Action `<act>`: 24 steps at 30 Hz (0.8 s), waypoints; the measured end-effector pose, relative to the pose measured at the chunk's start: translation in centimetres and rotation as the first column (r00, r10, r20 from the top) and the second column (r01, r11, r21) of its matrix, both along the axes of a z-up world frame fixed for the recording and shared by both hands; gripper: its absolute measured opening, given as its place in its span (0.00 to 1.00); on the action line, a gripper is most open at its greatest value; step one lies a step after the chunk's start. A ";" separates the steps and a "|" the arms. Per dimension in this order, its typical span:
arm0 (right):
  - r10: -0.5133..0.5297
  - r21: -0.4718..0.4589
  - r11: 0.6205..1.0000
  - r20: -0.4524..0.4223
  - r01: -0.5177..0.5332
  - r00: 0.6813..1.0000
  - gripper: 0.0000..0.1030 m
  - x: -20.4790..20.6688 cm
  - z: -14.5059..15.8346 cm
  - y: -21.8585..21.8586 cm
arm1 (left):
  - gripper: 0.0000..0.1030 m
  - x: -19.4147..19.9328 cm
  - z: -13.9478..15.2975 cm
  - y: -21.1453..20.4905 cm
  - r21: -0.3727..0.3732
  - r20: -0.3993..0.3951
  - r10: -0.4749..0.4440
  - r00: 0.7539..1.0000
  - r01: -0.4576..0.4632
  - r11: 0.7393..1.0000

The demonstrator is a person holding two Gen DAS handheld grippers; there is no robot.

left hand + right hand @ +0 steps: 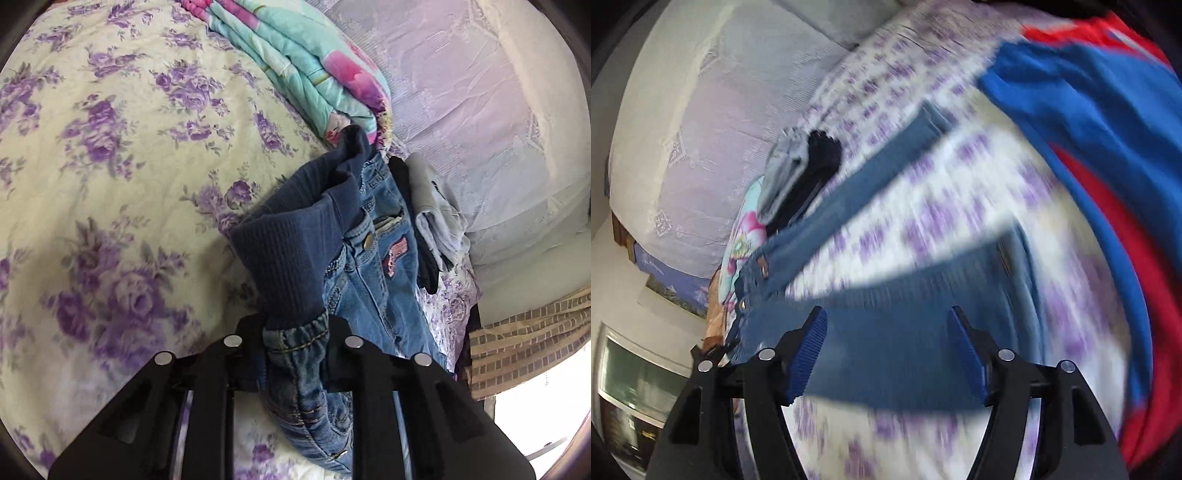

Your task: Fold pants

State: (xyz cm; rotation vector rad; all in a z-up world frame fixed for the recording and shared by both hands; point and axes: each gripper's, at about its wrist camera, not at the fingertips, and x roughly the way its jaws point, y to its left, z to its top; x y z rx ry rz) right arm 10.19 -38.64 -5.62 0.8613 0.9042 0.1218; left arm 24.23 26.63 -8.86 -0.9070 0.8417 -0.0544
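We have the jeans (354, 266) spread on the bed (110, 155), legs apart in a V in the right view, waist end bunched up in the left one. Our left gripper (295, 350) is clamped on the elastic waistband, with the dark ribbed band standing up beyond it. Our right gripper (888, 354) hangs wide open over one leg, holding nothing; its view is blurred.

Our worry is the single grip: a hard pull on that gathered waistband could drag the jeans askew or let the denim slip free. If we close the right gripper carelessly, we may pinch the sheet along with the leg. The folded clothes (432, 214) touch the jeans, so a sweep could knock them over. The blue and red cloth (1089, 129) lies near the leg ends and could snag.
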 end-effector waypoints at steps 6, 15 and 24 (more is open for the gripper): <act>-0.030 0.179 0.983 -0.087 0.045 0.996 0.66 -3.2 -4.5 0.1 | 0.18 -1.9 -0.1 0.8 -0.055 0.003 0.005 1.000 -0.005 0.998; -0.098 0.121 0.989 0.091 0.087 0.991 0.07 4.0 -3.1 -1.4 | 0.16 -6.1 1.4 0.9 -0.080 0.034 0.042 0.999 -0.039 0.996; 0.021 0.014 1.000 -0.031 -0.021 0.999 0.07 6.0 -4.8 -3.8 | 0.18 -16.3 -0.6 0.3 -0.091 0.009 0.101 0.995 -0.100 0.991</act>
